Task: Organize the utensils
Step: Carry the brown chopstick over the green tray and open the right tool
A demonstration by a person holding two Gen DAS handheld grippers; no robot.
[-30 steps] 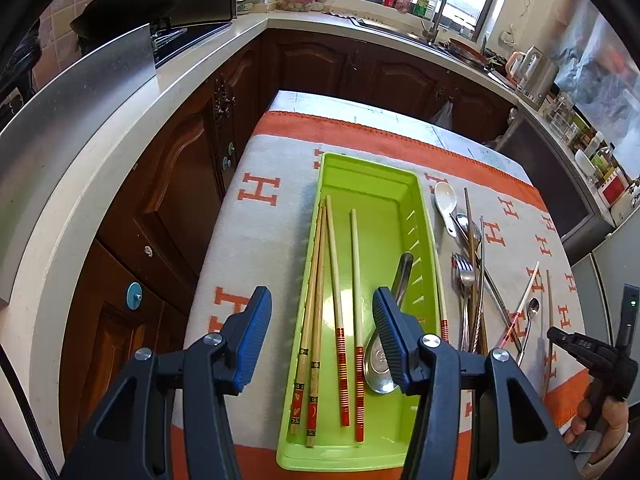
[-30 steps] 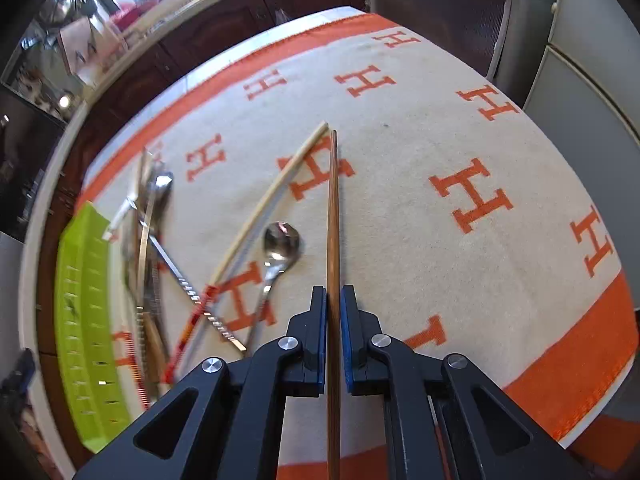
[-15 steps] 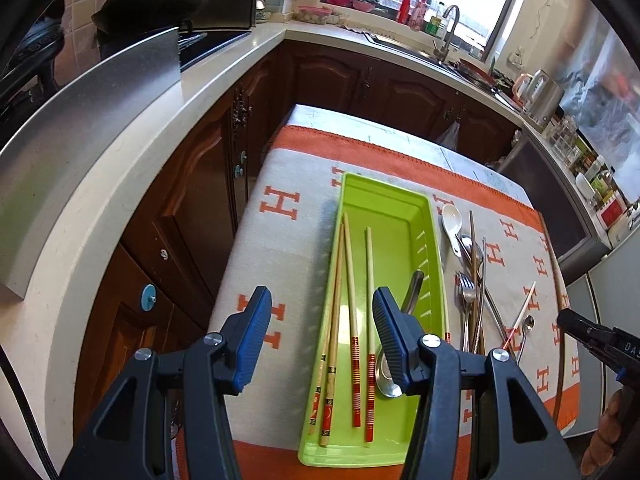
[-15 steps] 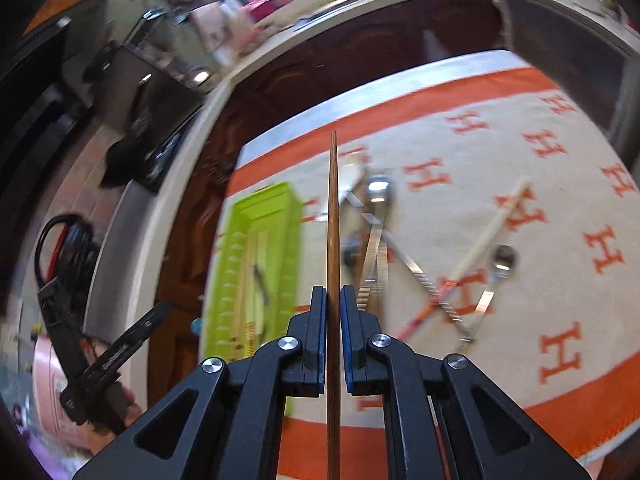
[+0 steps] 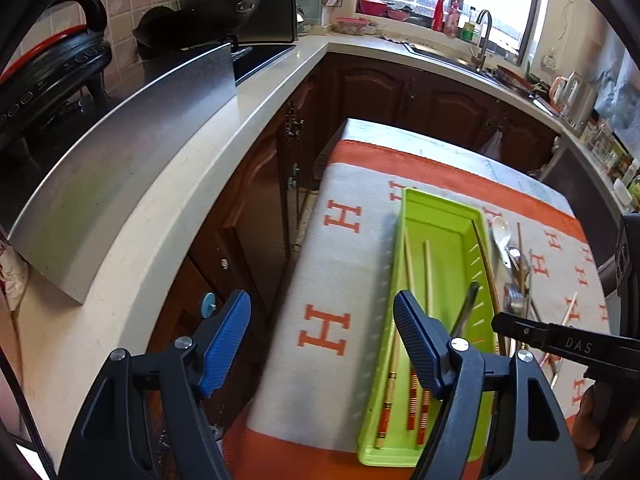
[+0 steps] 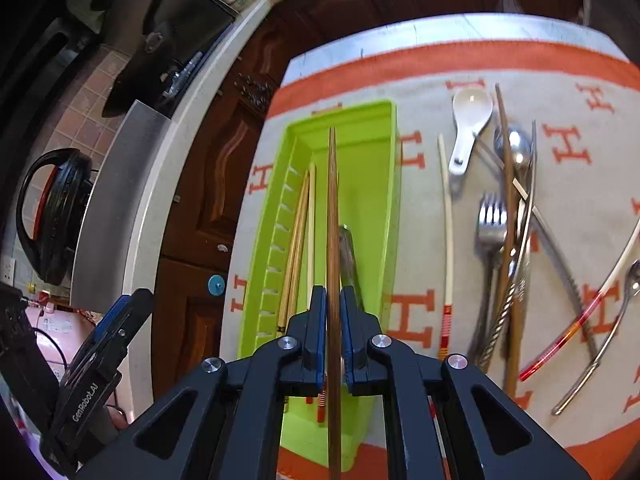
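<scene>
**Brown chopstick held over the green tray**

The right gripper point(image 6: 331, 336) has its jaws closed on a dark brown chopstick point(image 6: 332, 216), which runs lengthwise above the green tray point(image 6: 372, 152). The tray lies along the left edge of the tabletop, on an orange-and-cream cloth point(image 6: 560, 80). Inside it rest several pale chopsticks point(image 6: 298, 240) and a metal spoon point(image 6: 349, 256). Just right of the tray lie a white spoon point(image 6: 469, 120), a fork point(image 6: 491, 220) and more loose cutlery. The left gripper point(image 5: 322, 340) hovers at the tabletop's near-left corner, jaws wide apart and holding nothing.
</scene>
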